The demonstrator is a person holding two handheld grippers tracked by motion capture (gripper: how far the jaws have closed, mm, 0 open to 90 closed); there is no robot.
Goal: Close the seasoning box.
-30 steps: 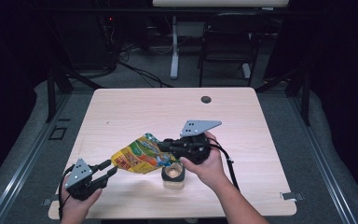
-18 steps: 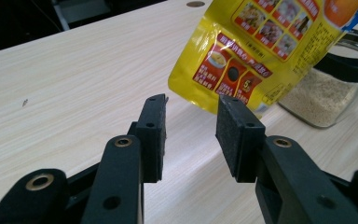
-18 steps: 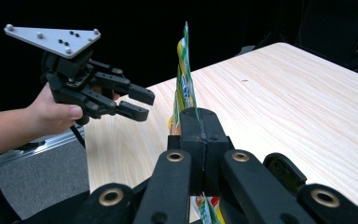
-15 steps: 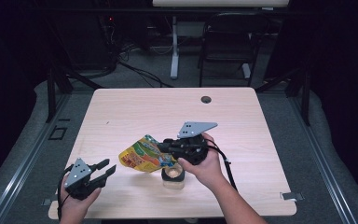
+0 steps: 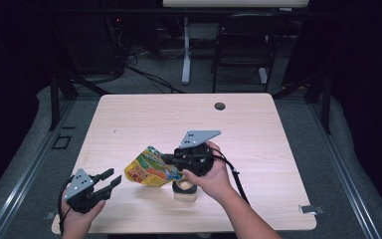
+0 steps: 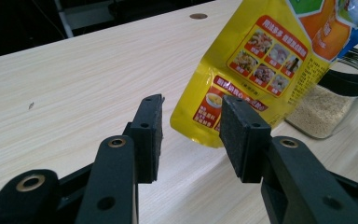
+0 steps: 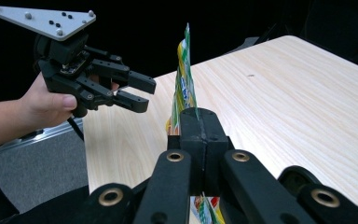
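1. Pouch (image 5: pixel 149 168) hangs tilted above the desk (image 5: pixel 144 117), near the front edge and left of the middle; its printed face shows yellow, orange and green.
2. Right gripper (image 5: pixel 171 160) is clenched on the pouch's right edge, its jaws pressed flat together with the thin foil between them, as the right gripper view (image 7: pixel 199 135) shows; the pouch (image 7: pixel 185 79) rises edge-on from the jaws there.
3. Right hand (image 5: pixel 211 174) wraps the gripper body, with the grey plate (image 5: pixel 199 137) above it and the cable (image 5: pixel 236 177) trailing back toward the front edge.
4. Jar (image 5: pixel 184 189) stands on the desk just beside the front edge, right under the right hand and touching or nearly touching the pouch's lower corner; it holds pale grains, seen through its glass in the left gripper view (image 6: pixel 321 109).
5. Left gripper (image 5: pixel 110 178) sits near the front left corner, held by the left hand (image 5: pixel 77 216); it is released, its jaws have just been opening, and nothing lies between them.
6. In the left gripper view the gripper (image 6: pixel 191 133) points at the pouch (image 6: pixel 261 65), whose lower corner hangs just beyond the pads, apart from them.
7. Small dark hole (image 5: pixel 220 106) marks the desk near the back edge, well apart from everything else.
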